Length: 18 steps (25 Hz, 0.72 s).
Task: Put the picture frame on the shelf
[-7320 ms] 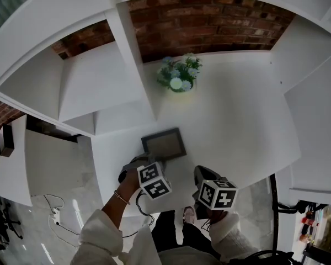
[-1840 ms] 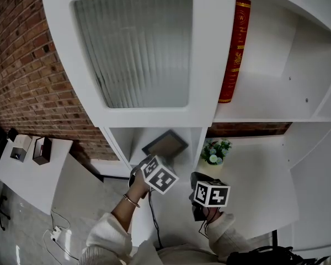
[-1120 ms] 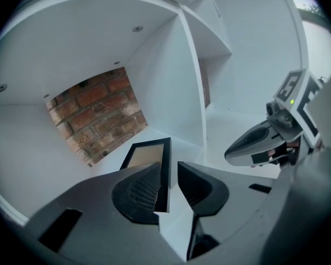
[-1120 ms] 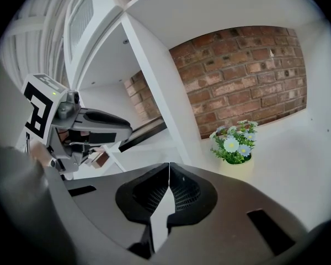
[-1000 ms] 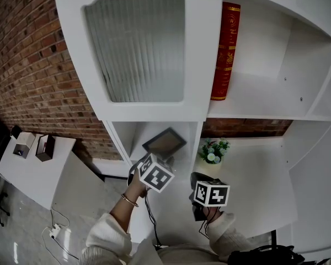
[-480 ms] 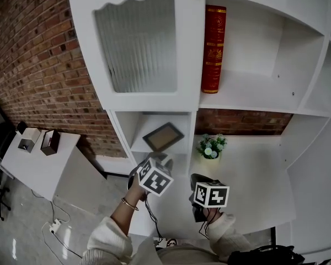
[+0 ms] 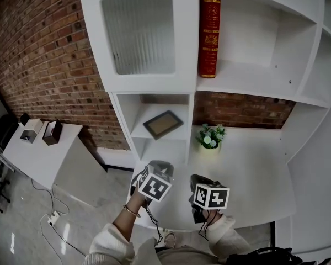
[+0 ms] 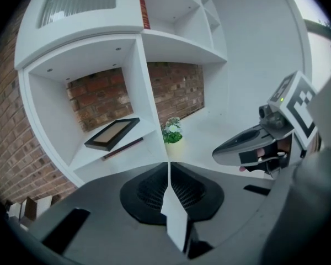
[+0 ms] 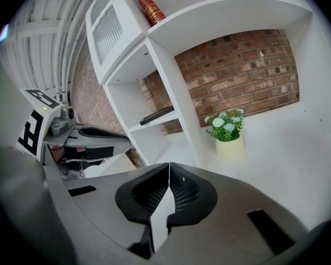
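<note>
Left jaws (image 8: 169, 164): clenched, have just been closing, nothing between them.
Right jaws (image 9: 169, 165): clenched, nothing between them.
Frame (image 7: 163, 124): lies face up on the shelf (image 7: 141, 132) in the narrow bay under the glass door (image 7: 140, 32); ahead of and above the left jaws, off to their left, well apart from both grippers.
Plant (image 7: 209, 138): on the white surface (image 7: 248, 164), straight ahead of the left jaws, ahead-right of the right jaws, past the divider from the frame.
Book (image 7: 209, 29): red, upright, on the shelf high above both jaws.
Head view only: both marker cubes side by side, sleeves, a side table (image 7: 38, 148) with two small boxes far left of the left jaws.
Left gripper view only: frame's picture side and its dark border; the right gripper to the right of the jaws.
Right gripper view only: frame edge-on, just a thin dark bar; the left gripper to the left of the jaws, between them and the frame's bay.
</note>
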Each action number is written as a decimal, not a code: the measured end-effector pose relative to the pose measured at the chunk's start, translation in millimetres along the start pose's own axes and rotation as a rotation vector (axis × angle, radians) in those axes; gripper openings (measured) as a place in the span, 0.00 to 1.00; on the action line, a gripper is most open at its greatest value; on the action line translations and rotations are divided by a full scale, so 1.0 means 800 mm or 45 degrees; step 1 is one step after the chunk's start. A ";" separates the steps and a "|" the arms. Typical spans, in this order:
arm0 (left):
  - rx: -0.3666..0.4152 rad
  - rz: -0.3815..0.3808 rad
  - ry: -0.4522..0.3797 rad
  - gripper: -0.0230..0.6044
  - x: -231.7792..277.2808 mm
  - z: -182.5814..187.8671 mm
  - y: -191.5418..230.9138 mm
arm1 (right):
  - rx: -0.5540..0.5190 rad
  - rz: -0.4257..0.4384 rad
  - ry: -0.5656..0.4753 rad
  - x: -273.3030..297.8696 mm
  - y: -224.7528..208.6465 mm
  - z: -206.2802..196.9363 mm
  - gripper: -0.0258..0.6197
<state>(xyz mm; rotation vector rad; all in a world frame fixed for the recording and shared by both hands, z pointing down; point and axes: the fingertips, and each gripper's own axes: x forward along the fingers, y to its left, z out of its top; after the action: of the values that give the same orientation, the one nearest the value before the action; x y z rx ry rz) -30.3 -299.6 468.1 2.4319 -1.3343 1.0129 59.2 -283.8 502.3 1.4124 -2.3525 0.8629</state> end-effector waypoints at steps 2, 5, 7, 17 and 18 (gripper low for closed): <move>-0.021 0.009 0.000 0.06 0.001 -0.015 -0.011 | 0.001 0.006 0.014 -0.004 -0.002 -0.021 0.08; -0.070 0.002 0.005 0.05 -0.003 -0.038 -0.036 | 0.022 0.001 0.038 -0.019 -0.007 -0.053 0.08; -0.108 0.003 0.002 0.05 -0.009 -0.052 -0.051 | 0.034 0.001 0.043 -0.031 -0.007 -0.068 0.08; -0.324 -0.007 -0.053 0.05 -0.066 -0.110 -0.147 | 0.063 0.032 0.081 -0.097 0.007 -0.143 0.08; -0.349 0.002 -0.056 0.05 -0.072 -0.119 -0.155 | 0.061 0.037 0.089 -0.102 0.009 -0.150 0.08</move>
<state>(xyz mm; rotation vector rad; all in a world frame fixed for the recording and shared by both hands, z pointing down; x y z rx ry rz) 3.1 -145.7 521.1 2.2601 -1.3865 0.7254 84.0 -149.7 553.5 1.3463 -2.3204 0.9665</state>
